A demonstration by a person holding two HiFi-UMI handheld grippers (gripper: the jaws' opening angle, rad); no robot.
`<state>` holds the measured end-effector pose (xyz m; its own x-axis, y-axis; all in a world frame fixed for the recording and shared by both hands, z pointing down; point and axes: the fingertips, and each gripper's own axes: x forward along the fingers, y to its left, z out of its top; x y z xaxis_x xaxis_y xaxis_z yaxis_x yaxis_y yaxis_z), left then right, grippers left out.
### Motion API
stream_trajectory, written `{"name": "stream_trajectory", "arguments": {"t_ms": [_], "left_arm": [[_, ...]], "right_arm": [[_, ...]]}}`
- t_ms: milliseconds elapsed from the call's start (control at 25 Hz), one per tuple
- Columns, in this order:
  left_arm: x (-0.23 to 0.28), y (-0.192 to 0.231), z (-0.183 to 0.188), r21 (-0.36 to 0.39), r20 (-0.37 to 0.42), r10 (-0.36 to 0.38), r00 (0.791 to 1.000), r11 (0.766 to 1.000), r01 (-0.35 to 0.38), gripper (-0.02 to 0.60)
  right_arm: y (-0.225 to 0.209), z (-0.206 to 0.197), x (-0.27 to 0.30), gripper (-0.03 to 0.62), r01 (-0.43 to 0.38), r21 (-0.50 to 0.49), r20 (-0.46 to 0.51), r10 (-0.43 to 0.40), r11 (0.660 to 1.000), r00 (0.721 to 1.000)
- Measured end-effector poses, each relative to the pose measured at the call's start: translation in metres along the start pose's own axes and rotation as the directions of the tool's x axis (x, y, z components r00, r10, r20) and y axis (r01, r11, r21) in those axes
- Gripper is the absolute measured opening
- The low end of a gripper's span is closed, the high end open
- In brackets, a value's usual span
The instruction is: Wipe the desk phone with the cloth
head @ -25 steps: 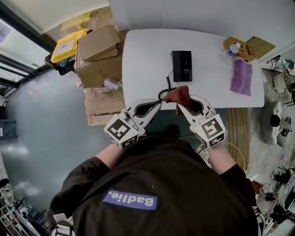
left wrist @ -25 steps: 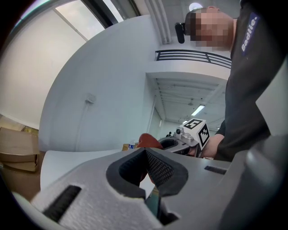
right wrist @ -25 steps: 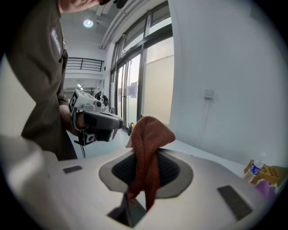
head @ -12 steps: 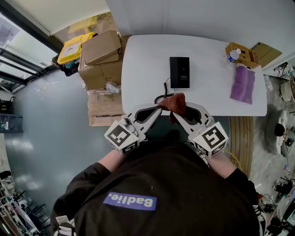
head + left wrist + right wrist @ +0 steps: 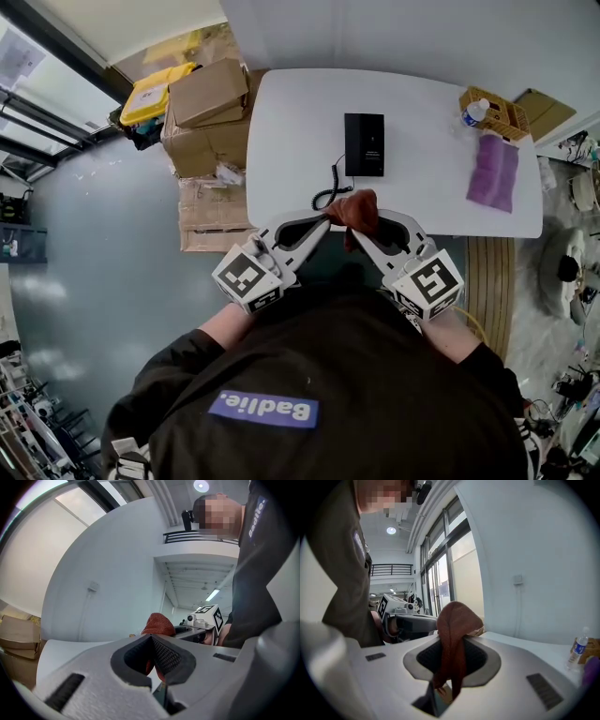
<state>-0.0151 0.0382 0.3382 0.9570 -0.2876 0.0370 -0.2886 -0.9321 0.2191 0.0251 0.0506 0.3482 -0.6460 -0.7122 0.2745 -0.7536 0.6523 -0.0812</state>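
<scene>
A black desk phone (image 5: 365, 145) lies flat on the white table (image 5: 281, 122), and its coiled cord (image 5: 328, 192) trails toward the near edge. Both grippers meet just in front of that edge, holding a bunched reddish-brown cloth (image 5: 361, 208) between them. My left gripper (image 5: 327, 218) is shut on the cloth (image 5: 159, 624) from the left, with my right gripper (image 5: 362, 228) shut on it from the right. In the right gripper view the cloth (image 5: 457, 620) loops up out of the shut jaws. The cloth hangs short of the phone, apart from it.
Cardboard boxes (image 5: 202, 103) and a yellow-lidded bin (image 5: 150, 92) stand on the floor left of the table. A purple cloth (image 5: 495, 172) lies at the table's right end, behind it a wicker basket (image 5: 494, 108) with a bottle (image 5: 475, 110). Clutter lies at the right.
Over the last second both grippers and the cloth drew back slightly toward the person. Nothing has visibly moved in the last half second, and the phone stayed put.
</scene>
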Motion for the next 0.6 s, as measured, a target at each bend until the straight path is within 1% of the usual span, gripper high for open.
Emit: {"name": "stream_trajectory", "arguments": {"t_ms": [440, 600], "left_arm": [[-0.0023, -0.0069, -0.0022, 0.013, 0.0, -0.012, 1.0, 1.0, 0.012, 0.009], [-0.0051, -0.0074, -0.0017, 0.0, 0.003, -0.003, 1.0, 1.0, 0.003, 0.009]], "right_arm": [[0.0033, -0.0028, -0.0041, 0.089, 0.01, 0.0, -0.009, -0.01, 1.0, 1.0], [0.0064, -0.005, -0.0038, 0.089, 0.01, 0.002, -0.02, -0.01, 1.0, 1.0]]}}
